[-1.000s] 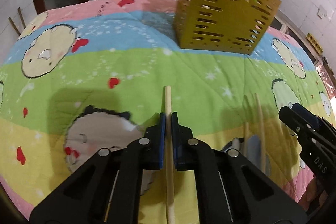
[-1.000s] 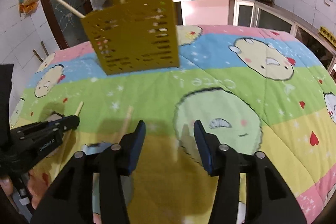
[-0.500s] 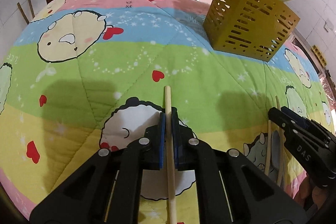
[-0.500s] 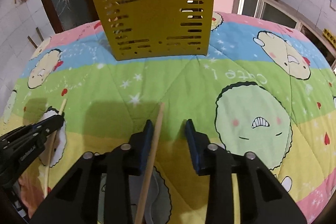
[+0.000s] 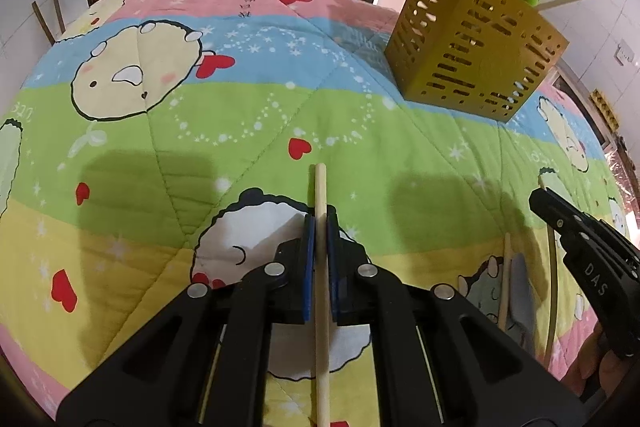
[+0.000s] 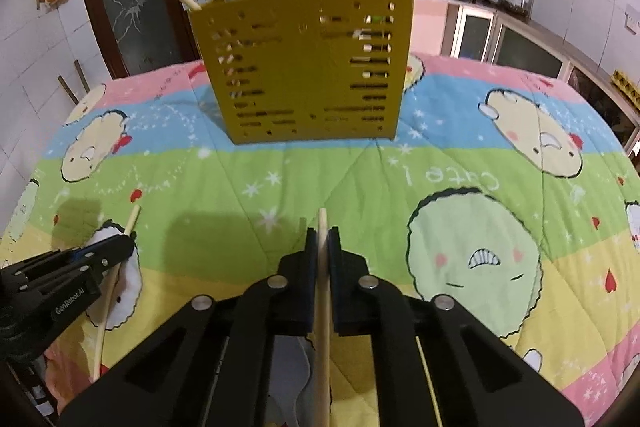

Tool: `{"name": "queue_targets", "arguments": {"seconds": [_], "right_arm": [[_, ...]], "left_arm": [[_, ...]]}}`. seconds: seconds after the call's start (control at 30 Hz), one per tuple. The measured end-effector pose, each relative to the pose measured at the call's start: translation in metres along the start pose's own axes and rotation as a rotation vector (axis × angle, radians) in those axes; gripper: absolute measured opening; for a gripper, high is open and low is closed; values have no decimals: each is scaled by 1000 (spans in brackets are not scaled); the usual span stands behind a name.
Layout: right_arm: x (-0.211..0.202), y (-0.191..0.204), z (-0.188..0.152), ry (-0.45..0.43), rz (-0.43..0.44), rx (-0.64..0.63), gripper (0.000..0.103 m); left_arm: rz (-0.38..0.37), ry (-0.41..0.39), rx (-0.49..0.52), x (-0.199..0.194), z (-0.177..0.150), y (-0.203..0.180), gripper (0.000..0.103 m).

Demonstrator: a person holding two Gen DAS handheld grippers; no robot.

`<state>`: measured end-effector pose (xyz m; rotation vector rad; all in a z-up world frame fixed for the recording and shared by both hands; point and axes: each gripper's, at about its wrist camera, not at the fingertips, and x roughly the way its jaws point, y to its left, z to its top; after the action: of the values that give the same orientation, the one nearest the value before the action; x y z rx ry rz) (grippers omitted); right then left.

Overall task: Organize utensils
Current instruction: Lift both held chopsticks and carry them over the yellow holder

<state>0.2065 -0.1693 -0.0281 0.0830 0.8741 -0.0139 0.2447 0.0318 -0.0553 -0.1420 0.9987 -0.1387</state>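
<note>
Each gripper held one stick.
Left fingers pinched a stick; right fingers, marked "DAS", pinched another stick before the yellow holder.

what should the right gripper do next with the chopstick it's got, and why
Probably lift and carry it toward the yellow holder. The right gripper is shut on a chopstick, the left gripper on another chopstick, and the holder, already holding utensils, stands straight ahead across the quilt.
</note>
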Motion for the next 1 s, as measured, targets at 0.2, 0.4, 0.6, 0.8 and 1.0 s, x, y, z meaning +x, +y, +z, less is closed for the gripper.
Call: {"name": "queue_targets", "arguments": {"seconds": [0.2,0.4,0.6,0.8,1.0], "right_arm": [[-25,-5,5,-69,30,-4,6],[-59,-19,10,-167,46,-10,6],[-84,-41,12,-240,55,18,6],[-105,-56,14,-304,67,36,6],[-126,-64,20,-374,94,38,6]], "left_arm": [[-9,-71,-7,-23,0,-6,5],[-46,-203,9,-65,2,-22,5],[-96,-305,38,-98,1,-46,5],[-113,-382,77,-118,-2,-64,5],[-122,-430,74,-127,-1,-69,5]]}}
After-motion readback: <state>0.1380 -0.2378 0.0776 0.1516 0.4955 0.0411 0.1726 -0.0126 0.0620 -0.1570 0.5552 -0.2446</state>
